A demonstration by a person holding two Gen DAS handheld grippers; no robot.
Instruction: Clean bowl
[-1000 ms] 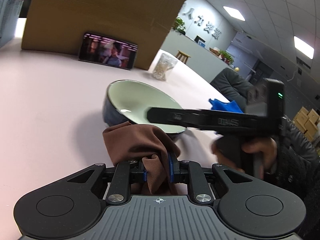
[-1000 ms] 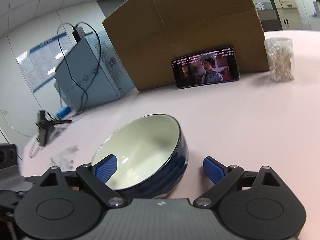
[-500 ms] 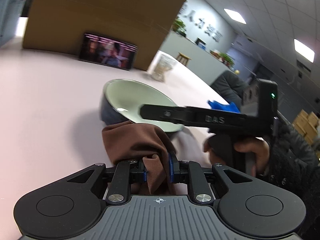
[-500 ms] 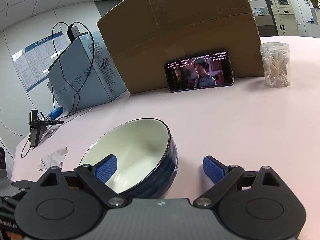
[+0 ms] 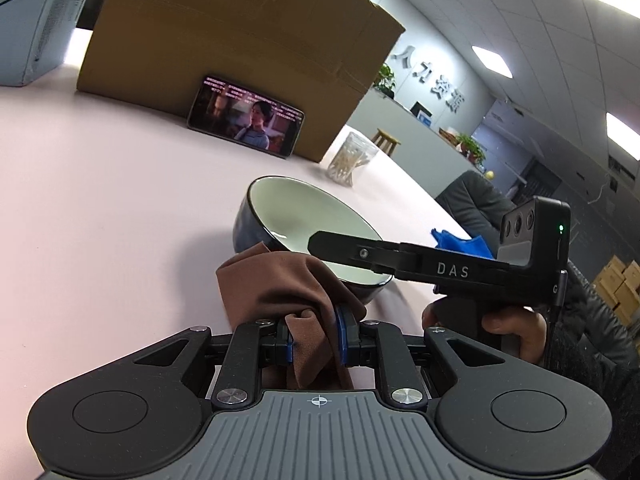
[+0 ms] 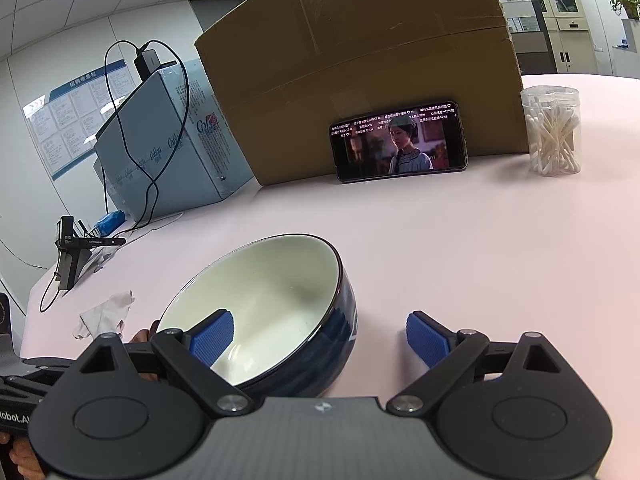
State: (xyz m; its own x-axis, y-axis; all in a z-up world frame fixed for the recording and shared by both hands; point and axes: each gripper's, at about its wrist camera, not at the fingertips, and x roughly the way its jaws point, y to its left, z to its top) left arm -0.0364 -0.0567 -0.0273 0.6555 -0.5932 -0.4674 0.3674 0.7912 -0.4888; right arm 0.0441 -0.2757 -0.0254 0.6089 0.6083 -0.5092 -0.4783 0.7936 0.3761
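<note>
Between the wide-open right gripper [image 6: 318, 334] pads: bowl [image 6: 280, 312] rim, ungripped. Left gripper [image 5: 313, 340] clamps brown cloth [image 5: 280, 280]; wiping not started.

Bare pink desk [image 6: 460, 248] to the right of the dark-blue ceramic bowl [image 6: 280, 312], open up to the clear plastic jar of cotton swabs [image 6: 552, 132]. Blocked behind by the large brown cardboard box [image 6: 360, 60] and the black phone [image 6: 398, 142] leaning on it. Crumpled white tissue [image 6: 104, 314] left of the bowl.
</note>
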